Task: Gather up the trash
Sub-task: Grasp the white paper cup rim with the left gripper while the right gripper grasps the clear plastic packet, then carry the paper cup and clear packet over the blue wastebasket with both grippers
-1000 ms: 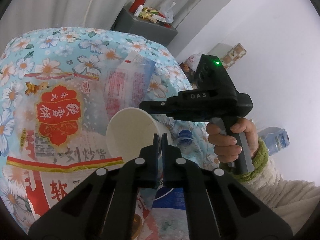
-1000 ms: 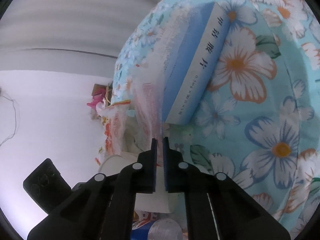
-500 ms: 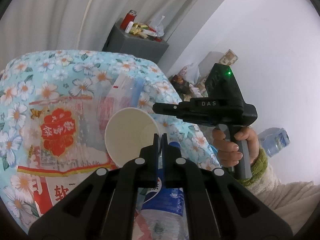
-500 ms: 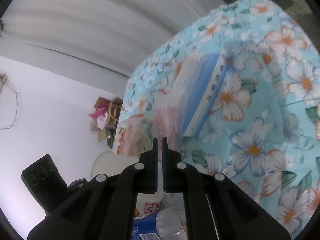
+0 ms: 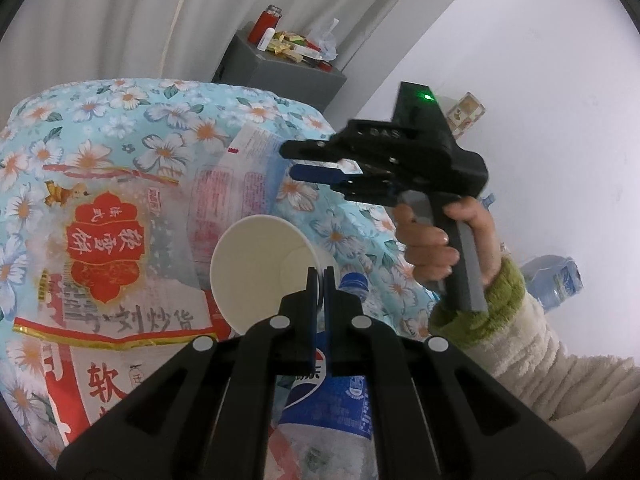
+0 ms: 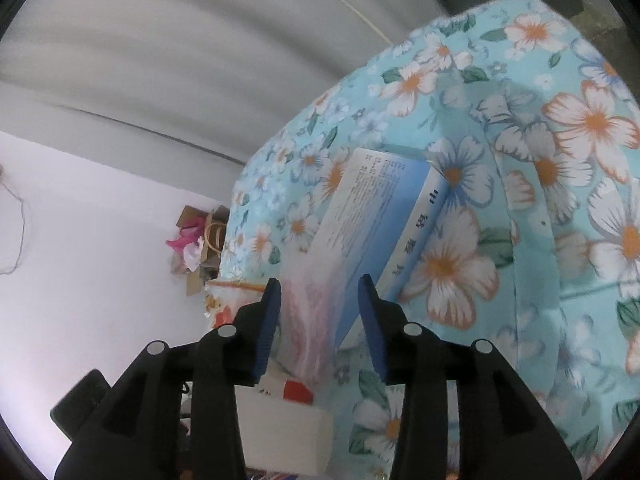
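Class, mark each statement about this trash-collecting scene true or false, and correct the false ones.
1. The left hand-held gripper is shut on the rim of the paper cup. True.
2. The right hand-held gripper is shut on a bottle. False: it is open and holds nothing.
3. The cloth is plain white. False: it is light blue with flowers.
4. A blue and white box lies on the cloth ahead of the right hand-held gripper. True.
5. The paper cup is full of liquid. False: its inside looks empty.
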Demonstrator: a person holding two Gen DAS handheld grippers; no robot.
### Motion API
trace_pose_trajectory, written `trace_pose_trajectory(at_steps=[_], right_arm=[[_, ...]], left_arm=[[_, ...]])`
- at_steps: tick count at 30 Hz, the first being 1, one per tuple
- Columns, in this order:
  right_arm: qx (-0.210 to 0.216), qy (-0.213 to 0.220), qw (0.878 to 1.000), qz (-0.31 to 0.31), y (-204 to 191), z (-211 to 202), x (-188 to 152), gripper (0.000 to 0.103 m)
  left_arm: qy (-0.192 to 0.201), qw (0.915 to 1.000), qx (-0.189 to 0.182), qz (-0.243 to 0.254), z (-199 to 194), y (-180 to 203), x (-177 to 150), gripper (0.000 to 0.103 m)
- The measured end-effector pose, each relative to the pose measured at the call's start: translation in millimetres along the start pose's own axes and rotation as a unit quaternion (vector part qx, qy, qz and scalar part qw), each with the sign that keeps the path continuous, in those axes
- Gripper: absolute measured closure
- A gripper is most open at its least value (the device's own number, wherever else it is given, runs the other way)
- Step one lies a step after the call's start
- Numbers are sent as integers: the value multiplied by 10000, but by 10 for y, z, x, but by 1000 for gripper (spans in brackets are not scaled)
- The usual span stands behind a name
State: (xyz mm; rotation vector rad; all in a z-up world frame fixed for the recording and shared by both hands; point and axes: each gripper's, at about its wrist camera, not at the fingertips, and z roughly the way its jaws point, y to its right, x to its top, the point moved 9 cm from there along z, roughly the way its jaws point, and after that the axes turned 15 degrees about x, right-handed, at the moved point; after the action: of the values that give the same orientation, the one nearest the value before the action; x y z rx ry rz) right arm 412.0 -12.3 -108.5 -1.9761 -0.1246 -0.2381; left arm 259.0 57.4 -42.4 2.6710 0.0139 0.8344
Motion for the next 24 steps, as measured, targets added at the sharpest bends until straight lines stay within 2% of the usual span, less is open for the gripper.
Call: trace_pose_trajectory(at_steps=[6,12,14,17,24], right_arm=[[238,-288,9992,106,16,204,-29,63],[269,-374,9989,57,2,323,-54,64],[192,-353,9992,44,11,335,-54,80],[147,-318,9994,38,24,319,-68,98],[70,60,9992,-377,-117,82,-47,101]], left_arm=[[-50,10000,15,-31,56,-56,-40,102],[-55,9999,5,-90,64,-87,-49,102],[-38,10000,5,-83,60,-92,-45,102],[1,10000,-11,-90,36,-87,-46,102],[235,9997,32,-71,-91,-39,12,102]])
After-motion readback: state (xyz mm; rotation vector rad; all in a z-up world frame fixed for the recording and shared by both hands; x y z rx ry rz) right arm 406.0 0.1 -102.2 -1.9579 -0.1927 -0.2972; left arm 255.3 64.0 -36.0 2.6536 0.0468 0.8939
